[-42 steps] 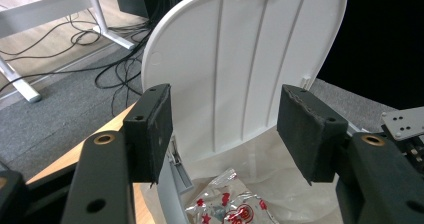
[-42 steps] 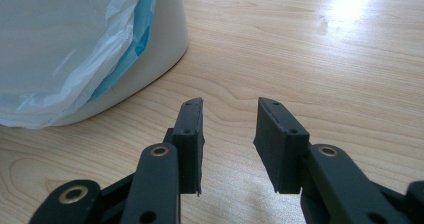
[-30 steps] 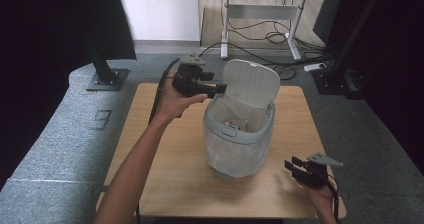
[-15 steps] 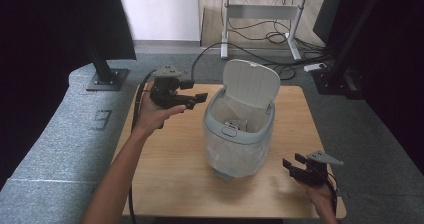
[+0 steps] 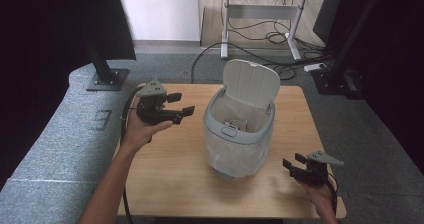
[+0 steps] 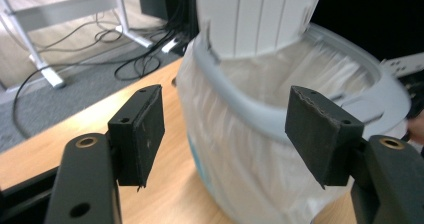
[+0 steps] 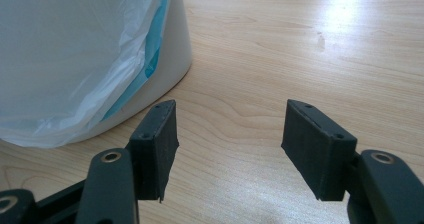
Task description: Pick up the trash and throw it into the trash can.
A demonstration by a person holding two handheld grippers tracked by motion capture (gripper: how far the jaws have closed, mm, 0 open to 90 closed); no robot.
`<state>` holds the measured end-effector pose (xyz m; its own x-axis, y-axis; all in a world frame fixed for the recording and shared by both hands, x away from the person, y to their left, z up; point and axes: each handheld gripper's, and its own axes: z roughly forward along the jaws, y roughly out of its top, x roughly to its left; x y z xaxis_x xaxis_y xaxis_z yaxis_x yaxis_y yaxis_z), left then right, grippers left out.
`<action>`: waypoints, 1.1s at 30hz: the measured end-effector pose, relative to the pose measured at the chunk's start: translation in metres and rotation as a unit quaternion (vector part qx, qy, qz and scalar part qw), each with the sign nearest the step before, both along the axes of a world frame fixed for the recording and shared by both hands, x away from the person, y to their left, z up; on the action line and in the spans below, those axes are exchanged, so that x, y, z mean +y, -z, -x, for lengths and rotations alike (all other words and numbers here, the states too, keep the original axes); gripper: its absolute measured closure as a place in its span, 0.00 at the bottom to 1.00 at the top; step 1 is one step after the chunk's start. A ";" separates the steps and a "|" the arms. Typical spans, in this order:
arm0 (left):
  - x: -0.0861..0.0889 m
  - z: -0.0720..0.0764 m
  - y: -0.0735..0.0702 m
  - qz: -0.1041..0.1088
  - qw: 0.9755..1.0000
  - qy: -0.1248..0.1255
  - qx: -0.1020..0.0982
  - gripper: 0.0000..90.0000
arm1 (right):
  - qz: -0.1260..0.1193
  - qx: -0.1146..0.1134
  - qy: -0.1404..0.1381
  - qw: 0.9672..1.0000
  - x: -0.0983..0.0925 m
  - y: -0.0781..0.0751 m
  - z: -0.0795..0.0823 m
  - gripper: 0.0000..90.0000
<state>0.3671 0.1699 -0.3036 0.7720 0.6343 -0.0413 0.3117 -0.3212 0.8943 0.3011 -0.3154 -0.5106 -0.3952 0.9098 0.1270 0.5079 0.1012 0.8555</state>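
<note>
One small grey plastic bin with a raised lid (image 5: 239,129) stands on one light wooden table (image 5: 165,169), lined with one white plastic bag (image 5: 235,151). Two black two-jaw grippers: a left gripper (image 5: 182,104) and a right gripper (image 5: 294,163).

I see the small grey bin (image 5: 240,134) standing upright mid-bench (image 5: 165,184), its white lid (image 5: 251,84) flipped up at the back and a translucent white bag (image 5: 235,156) draped over its rim.

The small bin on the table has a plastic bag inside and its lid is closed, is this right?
Not quite: the lid stands open, tipped up at the back of the bin. The high view shows it. The plastic bag does line the bin on the table.
</note>
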 end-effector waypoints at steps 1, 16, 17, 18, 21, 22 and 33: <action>0.002 0.001 0.004 -0.002 1.000 -0.002 0.003 0.36 | 0.000 0.001 0.000 1.000 0.000 0.000 0.000 0.42; 0.023 0.022 0.051 -0.008 1.000 -0.017 0.011 0.37 | 0.001 0.002 0.001 1.000 0.000 0.001 -0.001 0.42; 0.023 0.023 0.054 -0.009 1.000 -0.017 0.012 0.37 | 0.001 0.002 0.001 1.000 0.000 0.001 -0.001 0.42; 0.023 0.024 0.057 -0.009 1.000 -0.017 0.014 0.37 | 0.002 0.002 0.001 1.000 0.000 0.001 -0.001 0.42; 0.025 0.028 0.067 -0.014 1.000 -0.022 0.017 0.37 | 0.002 0.002 0.001 1.000 0.000 0.001 -0.001 0.42; 0.025 0.029 0.070 -0.015 0.999 -0.023 0.018 0.37 | 0.003 0.002 0.001 1.000 0.000 0.001 -0.001 0.42; 0.027 0.032 0.104 -0.025 0.998 -0.034 0.040 0.37 | 0.005 0.002 0.003 1.000 0.000 0.001 -0.001 0.43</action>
